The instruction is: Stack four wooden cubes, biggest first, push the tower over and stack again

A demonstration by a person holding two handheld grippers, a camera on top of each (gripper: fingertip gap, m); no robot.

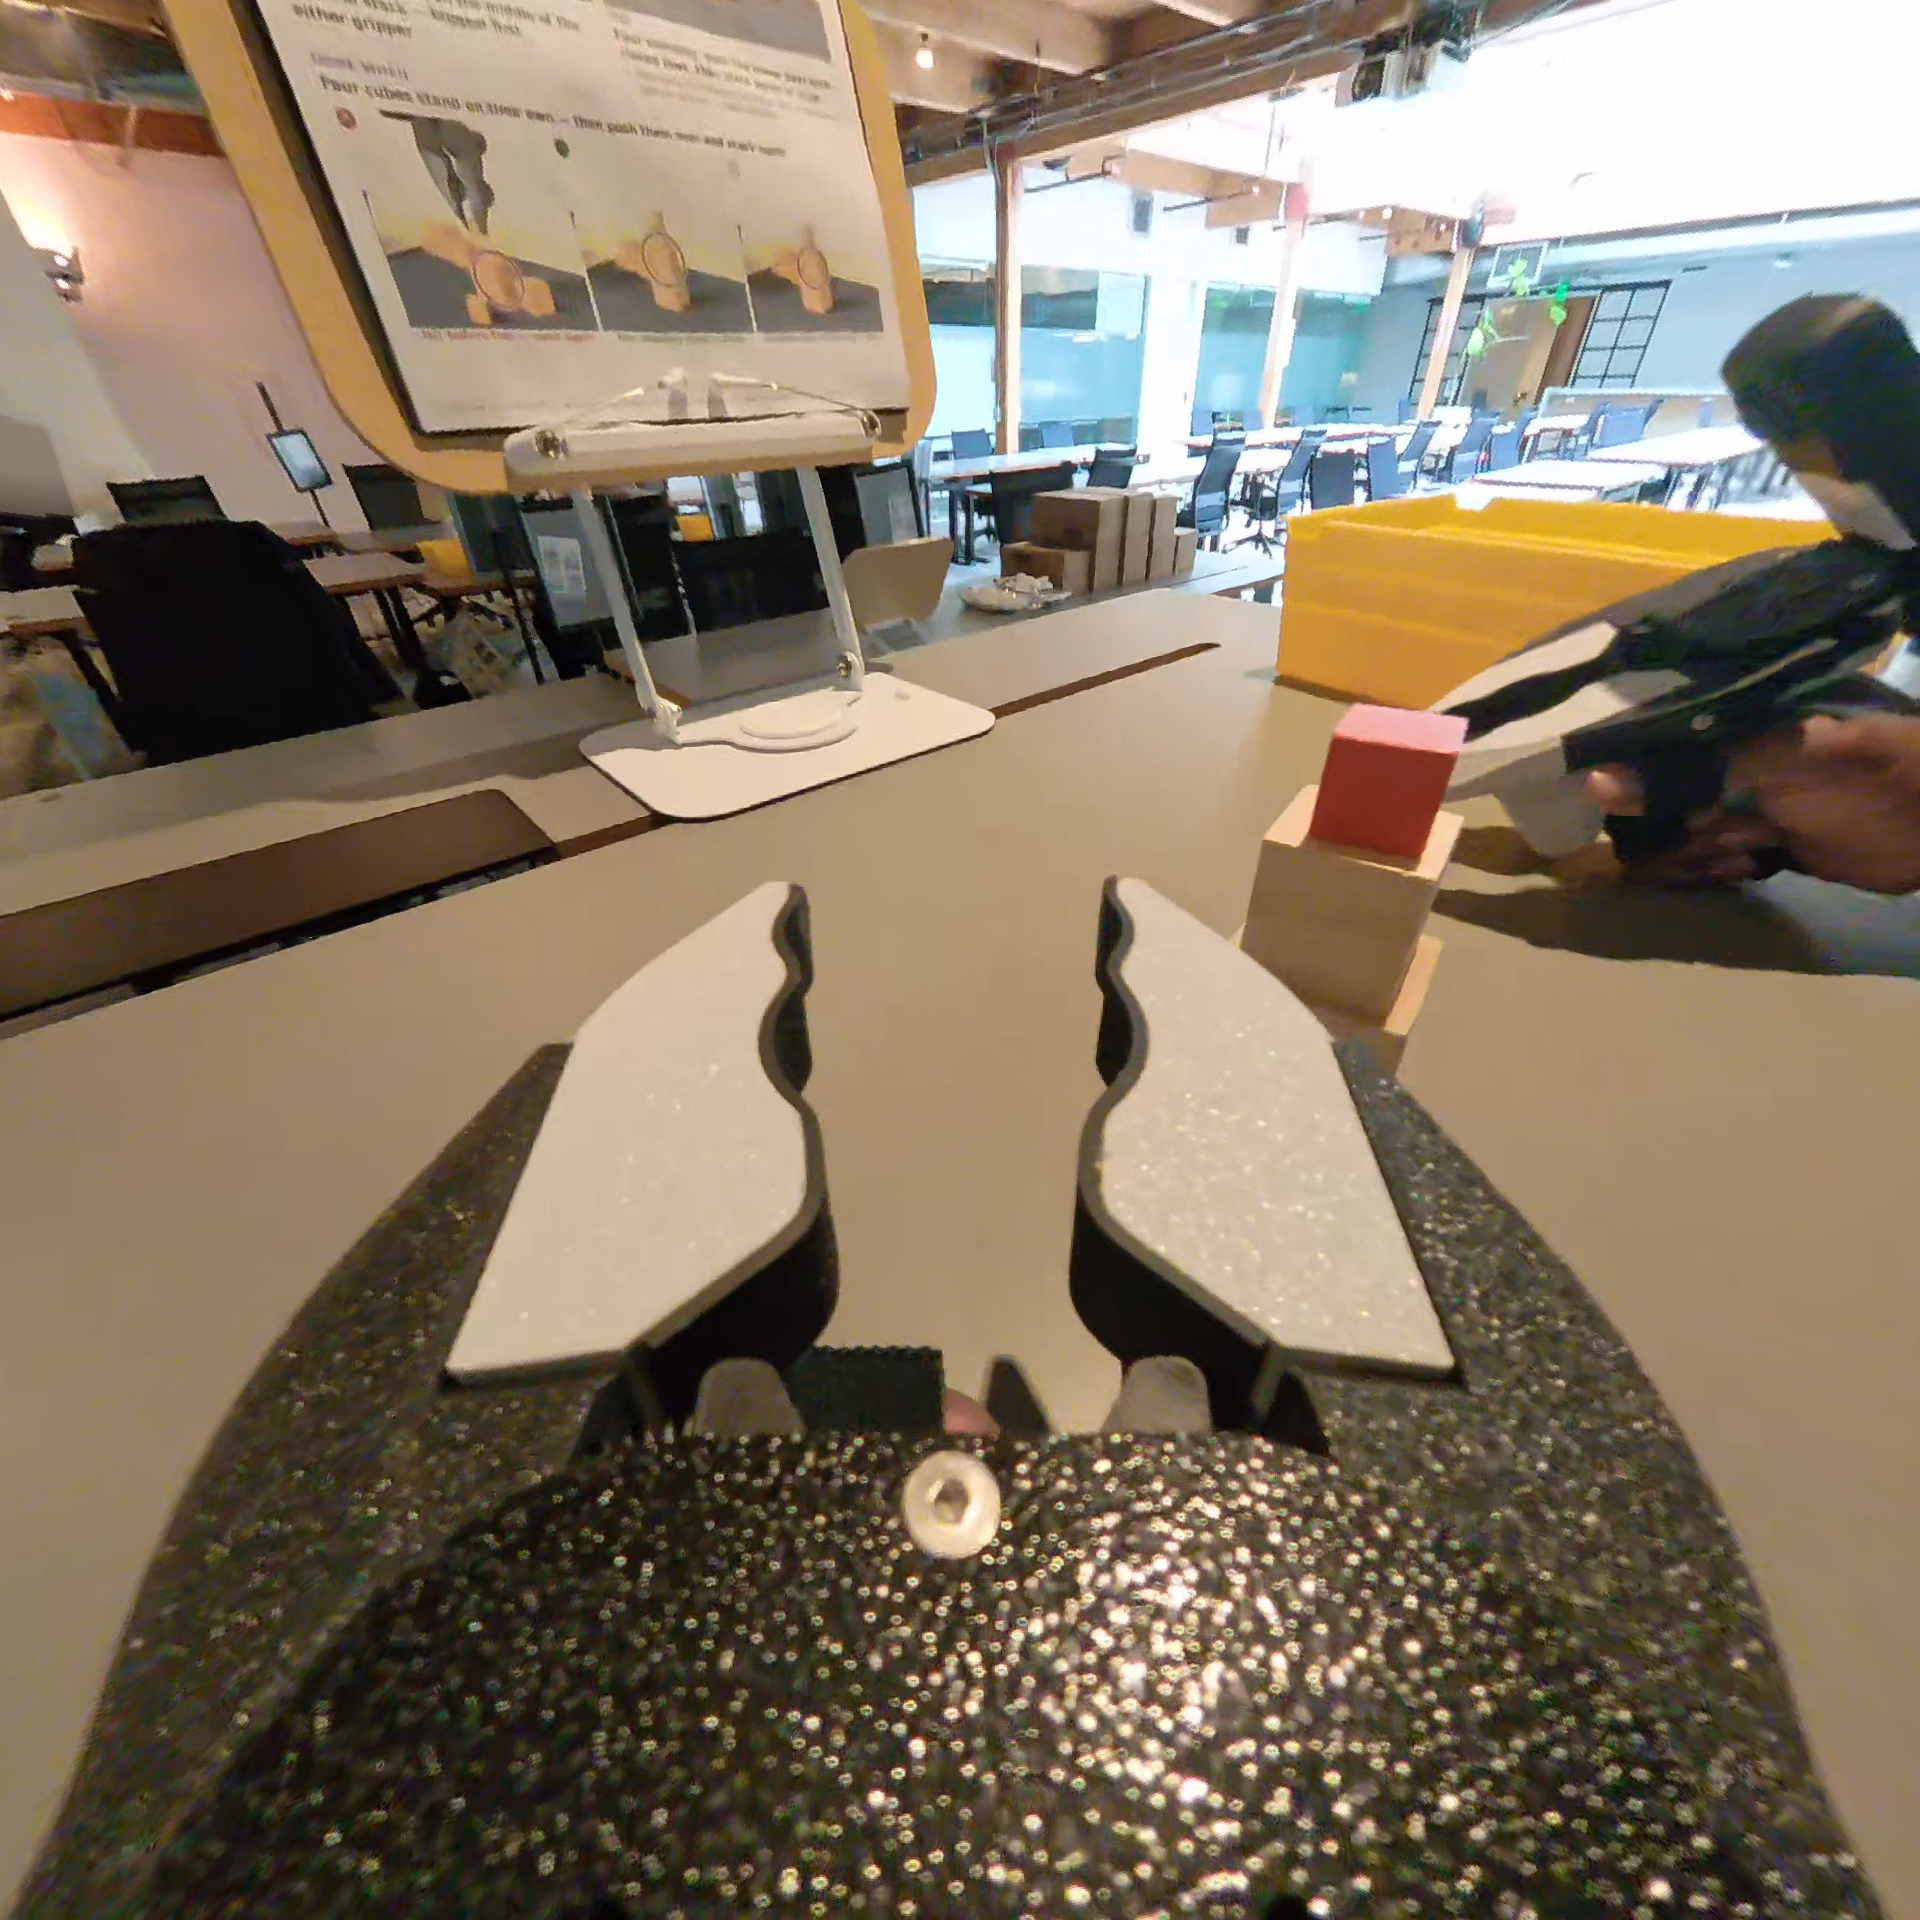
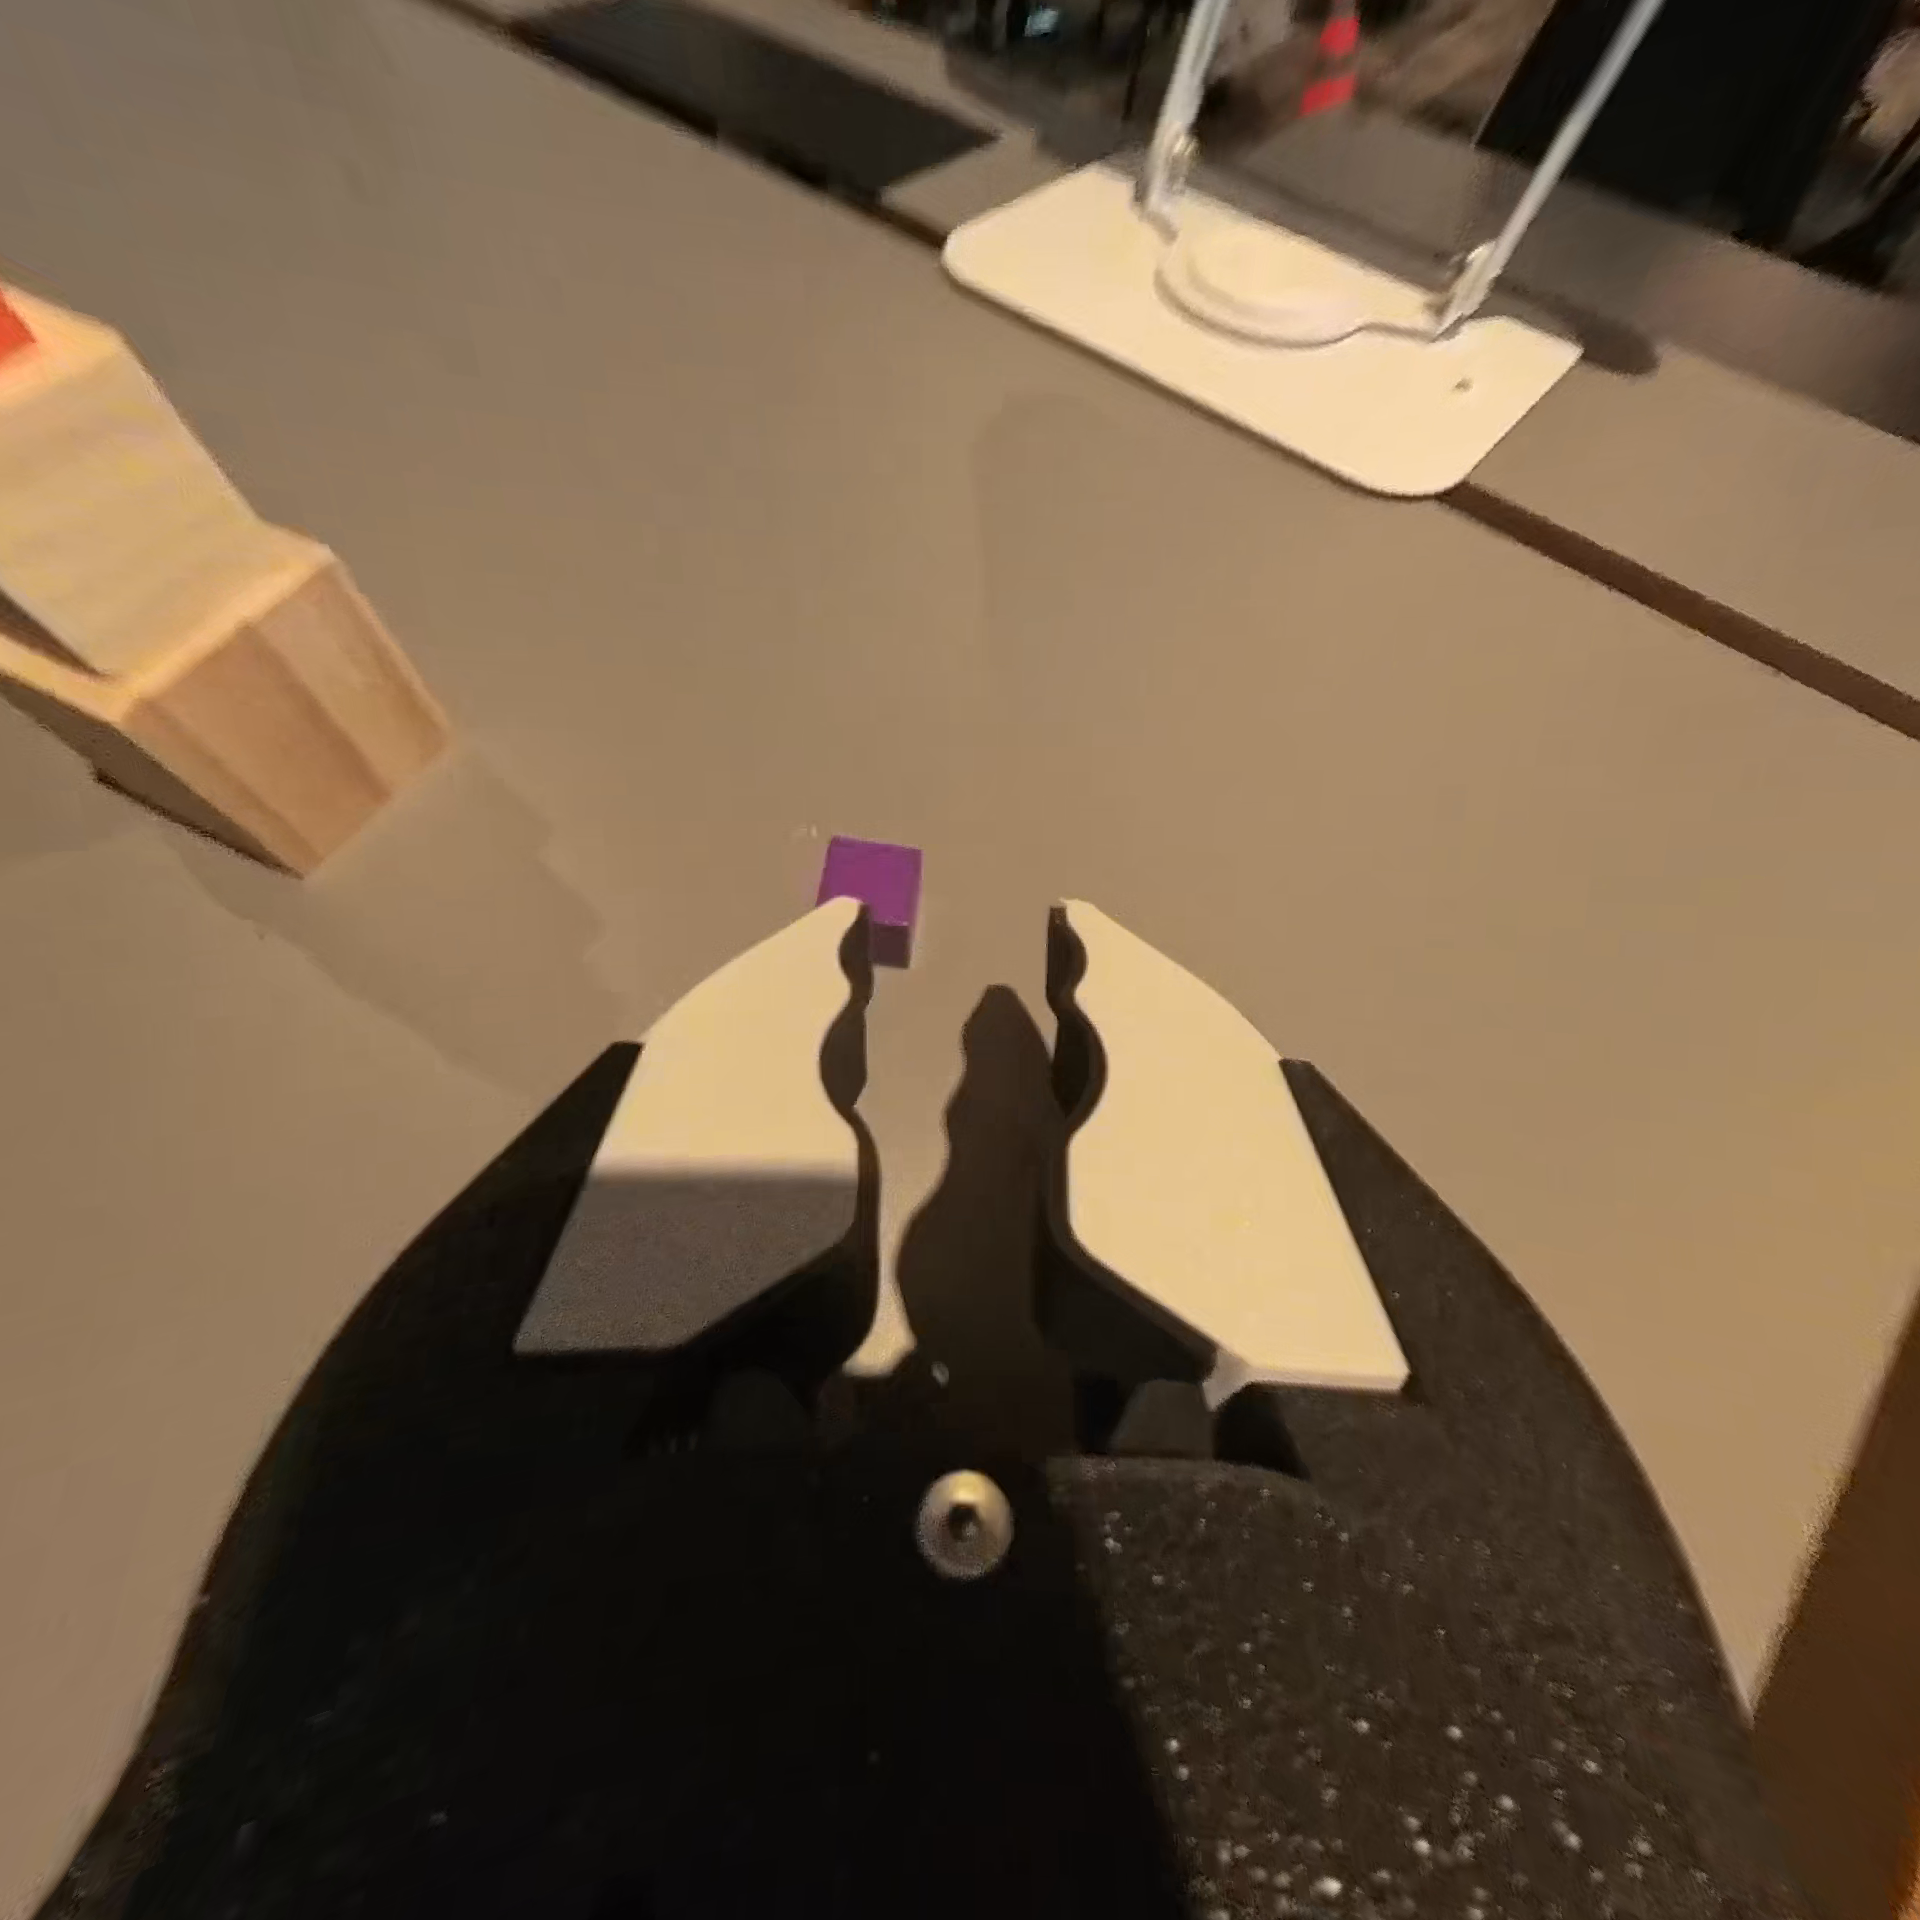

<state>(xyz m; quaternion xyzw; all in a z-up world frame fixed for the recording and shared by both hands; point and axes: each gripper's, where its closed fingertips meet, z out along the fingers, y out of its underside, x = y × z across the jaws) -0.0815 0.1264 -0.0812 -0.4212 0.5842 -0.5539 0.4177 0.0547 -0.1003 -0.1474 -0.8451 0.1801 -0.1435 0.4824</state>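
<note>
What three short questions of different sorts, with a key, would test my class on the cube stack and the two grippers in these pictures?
1. True or false: the red cube sits on top of the stack.
2. Which cube lies alone on the table, just ahead of the right gripper?
A. red
B. purple
C. plain wood
3. Fill in: the left gripper is open and holds ____.

Key
1. True: it rests on the upper wooden cube, which sits on the bottom wooden cube.
2. B: the purple cube lies by that open gripper's left fingertip, not gripped.
3. Nothing.
</note>
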